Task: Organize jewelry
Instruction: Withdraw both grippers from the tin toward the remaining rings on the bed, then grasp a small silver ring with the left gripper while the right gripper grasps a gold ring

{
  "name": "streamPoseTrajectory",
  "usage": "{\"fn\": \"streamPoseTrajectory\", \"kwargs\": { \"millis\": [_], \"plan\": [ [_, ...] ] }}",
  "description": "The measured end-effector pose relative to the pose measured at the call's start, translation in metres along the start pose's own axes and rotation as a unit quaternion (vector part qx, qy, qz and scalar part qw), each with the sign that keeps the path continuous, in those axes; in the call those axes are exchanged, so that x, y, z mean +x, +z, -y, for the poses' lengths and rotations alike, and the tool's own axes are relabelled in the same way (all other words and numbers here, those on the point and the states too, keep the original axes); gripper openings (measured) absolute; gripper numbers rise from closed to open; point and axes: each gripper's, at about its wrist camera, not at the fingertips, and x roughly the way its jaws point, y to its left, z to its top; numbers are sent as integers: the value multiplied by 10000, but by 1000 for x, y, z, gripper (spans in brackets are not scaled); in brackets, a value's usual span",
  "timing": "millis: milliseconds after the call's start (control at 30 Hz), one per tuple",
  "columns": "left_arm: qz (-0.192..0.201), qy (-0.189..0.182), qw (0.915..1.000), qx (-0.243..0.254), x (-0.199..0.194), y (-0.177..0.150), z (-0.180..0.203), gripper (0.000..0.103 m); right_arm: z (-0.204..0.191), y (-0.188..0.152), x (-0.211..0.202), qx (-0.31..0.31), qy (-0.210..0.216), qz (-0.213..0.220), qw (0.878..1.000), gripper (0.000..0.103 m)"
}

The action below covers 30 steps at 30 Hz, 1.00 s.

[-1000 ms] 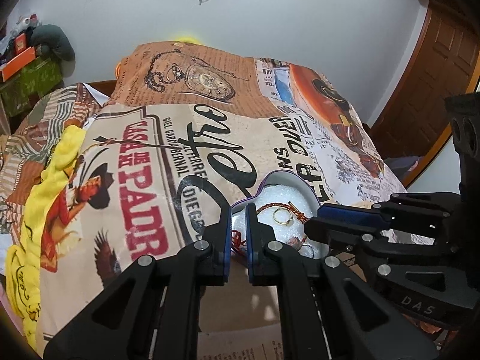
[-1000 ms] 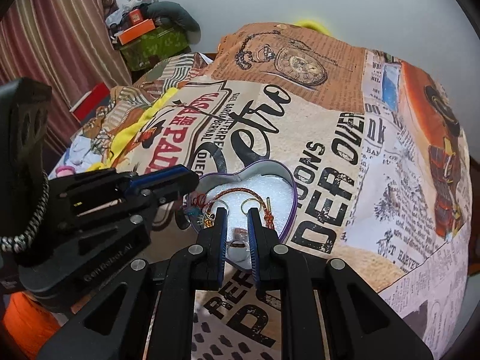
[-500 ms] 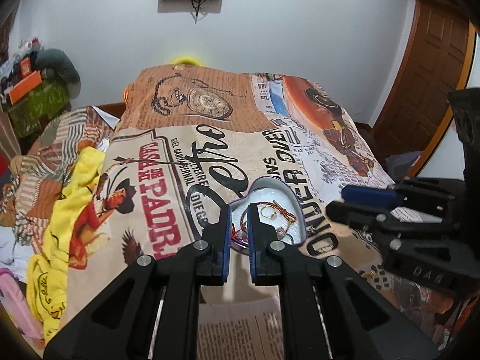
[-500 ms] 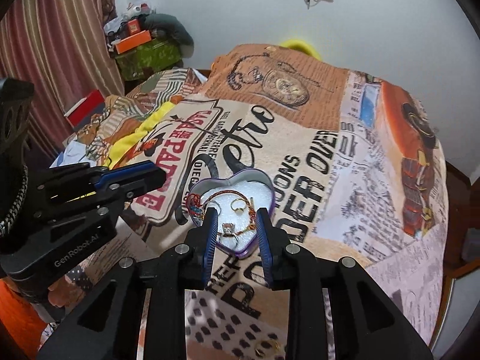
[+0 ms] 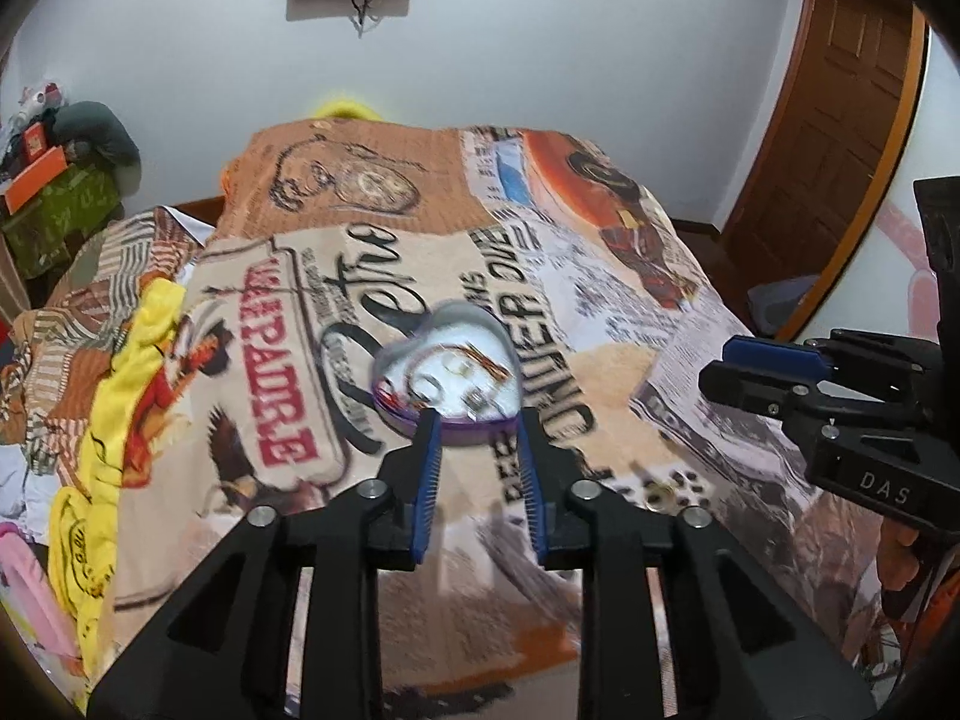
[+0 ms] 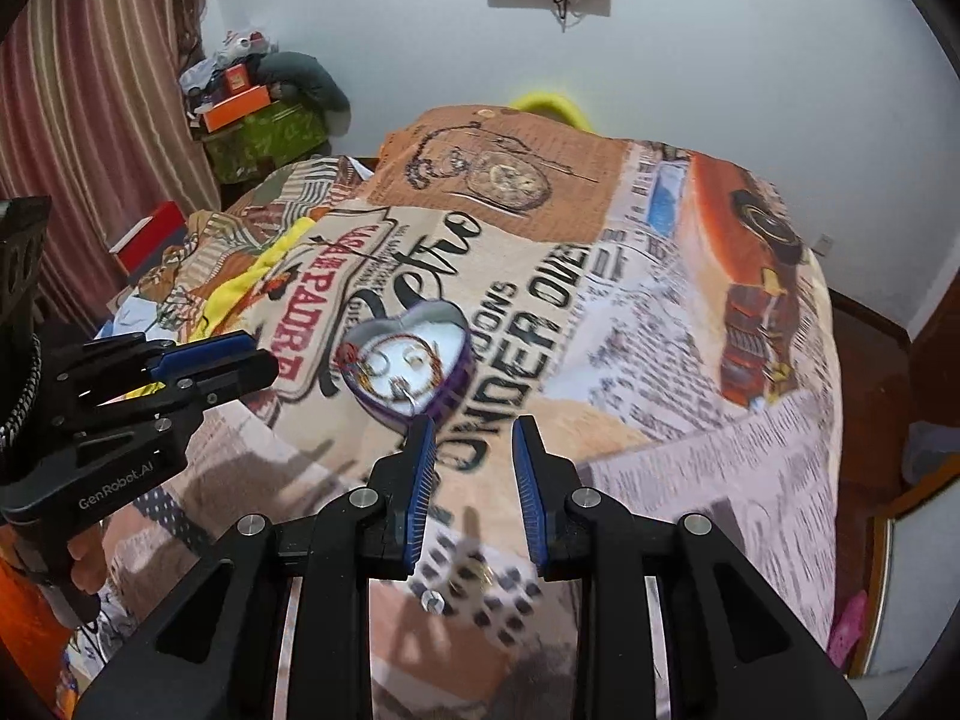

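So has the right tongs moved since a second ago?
Yes. The right tongs have pulled back from the heart-shaped tin and opened.

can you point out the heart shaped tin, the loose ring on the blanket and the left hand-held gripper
heart shaped tin (image 6: 451, 387), right wrist view, on its purple side wall
loose ring (image 6: 483, 571), right wrist view, on the blurred gold band near the camera
left hand-held gripper (image 5: 477, 427), left wrist view, midway between its blue fingertips

Both pulled back and up from the heart-shaped tin (image 5: 447, 381), now farther off at 12 o'clock. Left claw (image 5: 480, 420) opened from nearly closed to wide apart. Right claw (image 6: 471, 426) likewise spread wide, no longer over the jewelry (image 6: 402, 369) inside.
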Motion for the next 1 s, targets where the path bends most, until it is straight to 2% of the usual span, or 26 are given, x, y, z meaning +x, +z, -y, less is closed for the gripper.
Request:
{"fn": "streamPoseTrajectory", "kwargs": {
  "millis": [300, 433, 567, 700, 867, 933, 967, 1000],
  "plan": [
    [-495, -249, 9977, 384, 20, -28, 51, 26, 21, -37, -12, 200, -104, -93, 9997, 25],
    [-721, -369, 9953, 525, 31, -40, 71, 26, 27, -51, -18, 309, -192, -61, 9993, 40],
    [-906, -398, 9924, 736, 41, -53, 89, 26, 33, -62, -20, 403, -213, -63, 9989, 40],
    [-944, -364, 9914, 826, 50, -57, 98, 26, 38, -72, -21, 501, -202, -78, 9985, 40],
    [-908, -392, 9930, 651, 56, -55, 96, 26, 41, -80, -22, 550, -231, -85, 9982, 40],
    [-854, -379, 9935, 651, 55, -57, 95, 22, 41, -80, -21, 546, -232, -94, 9982, 40],
    [-844, -373, 9935, 664, 55, -57, 95, 13, 41, -81, -21, 542, -236, -99, 9982, 40],
    [-827, -365, 9937, 669, 55, -58, 94, 9, 41, -81, -20, 540, -234, -101, 9982, 40]
  ]
}}
